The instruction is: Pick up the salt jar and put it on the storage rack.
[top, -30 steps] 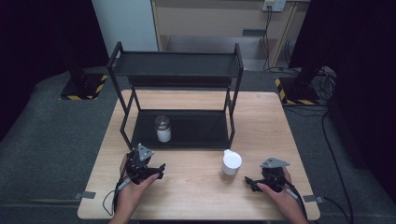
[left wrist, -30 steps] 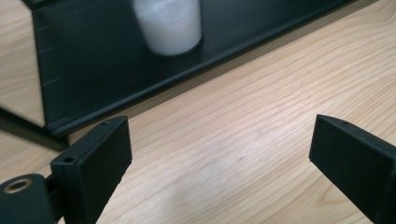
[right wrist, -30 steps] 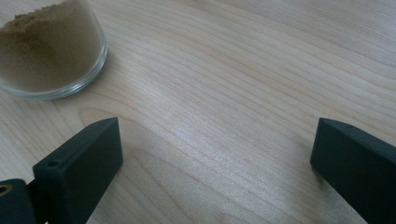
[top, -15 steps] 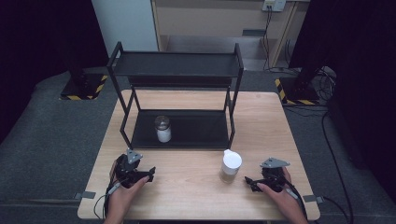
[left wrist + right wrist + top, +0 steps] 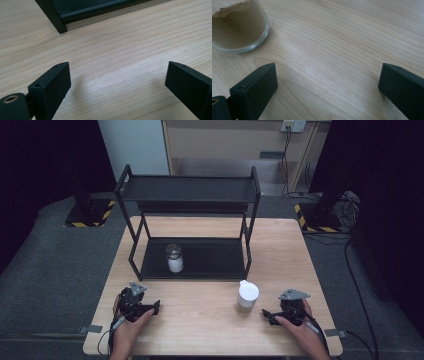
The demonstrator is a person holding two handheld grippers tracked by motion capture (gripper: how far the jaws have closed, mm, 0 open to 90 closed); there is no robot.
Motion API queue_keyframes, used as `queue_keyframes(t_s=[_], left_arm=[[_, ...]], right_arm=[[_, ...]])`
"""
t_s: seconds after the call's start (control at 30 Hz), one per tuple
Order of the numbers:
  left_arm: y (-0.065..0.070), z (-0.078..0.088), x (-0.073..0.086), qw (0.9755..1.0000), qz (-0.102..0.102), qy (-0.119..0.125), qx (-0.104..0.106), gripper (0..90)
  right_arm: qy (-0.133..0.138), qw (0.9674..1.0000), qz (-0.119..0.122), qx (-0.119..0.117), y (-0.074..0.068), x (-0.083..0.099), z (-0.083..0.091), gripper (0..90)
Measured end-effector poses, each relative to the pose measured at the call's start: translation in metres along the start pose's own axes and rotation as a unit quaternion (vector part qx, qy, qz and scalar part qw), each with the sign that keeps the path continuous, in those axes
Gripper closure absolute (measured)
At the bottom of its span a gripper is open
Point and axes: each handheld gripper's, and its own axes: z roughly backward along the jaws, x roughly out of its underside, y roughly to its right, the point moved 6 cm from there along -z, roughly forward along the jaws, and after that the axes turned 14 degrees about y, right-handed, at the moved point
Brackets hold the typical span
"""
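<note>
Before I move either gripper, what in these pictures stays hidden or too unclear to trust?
- Jar with white lid: right gripper view cuts off its top at the frame edge; only the glass base with brown powder shows.
- Small jar on the rack's lower shelf: too small in the high view to tell its white contents.
- Rack: left gripper view shows just one foot; the frame's top edge cuts off the rest.
</note>
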Motion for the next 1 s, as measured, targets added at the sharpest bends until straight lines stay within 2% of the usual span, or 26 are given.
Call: queue_keyframes(t_s=[0.23,0.3,0.33,0.37,0.63,0.83,1.0], left_arm=[[-0.007,-0.006,0.003,1.0000,0.003,0.007,-0.004,4.6],[-0.009,-0.009,0.004,0.9999,0.010,0.011,-0.002,2.7],[-0.011,-0.011,0.005,0.9997,0.021,0.013,0.001,2.7],[-0.011,-0.012,0.006,0.9997,0.019,0.016,0.002,0.0],[-0.011,-0.012,0.007,0.9996,0.020,0.018,0.002,0.0],[-0.011,-0.012,0.007,0.9996,0.021,0.018,0.000,0.0],[-0.010,-0.012,0.007,0.9996,0.021,0.019,0.000,0.0]], right_arm=[[0.000,1.0000,0.000,0.003,-0.001,0.000,0.000,2.8],[0.000,1.0000,-0.001,0.004,-0.001,0.000,0.000,2.8],[-0.001,1.0000,-0.001,0.004,-0.001,0.000,0.000,2.8],[-0.001,1.0000,0.000,0.005,-0.002,0.000,0.000,2.7],[0.001,0.9999,-0.003,0.013,-0.004,0.001,0.003,4.1],[-0.001,1.0000,0.001,0.005,-0.002,0.002,0.005,3.0],[-0.003,1.0000,-0.001,0.008,-0.004,0.002,0.005,1.4]])
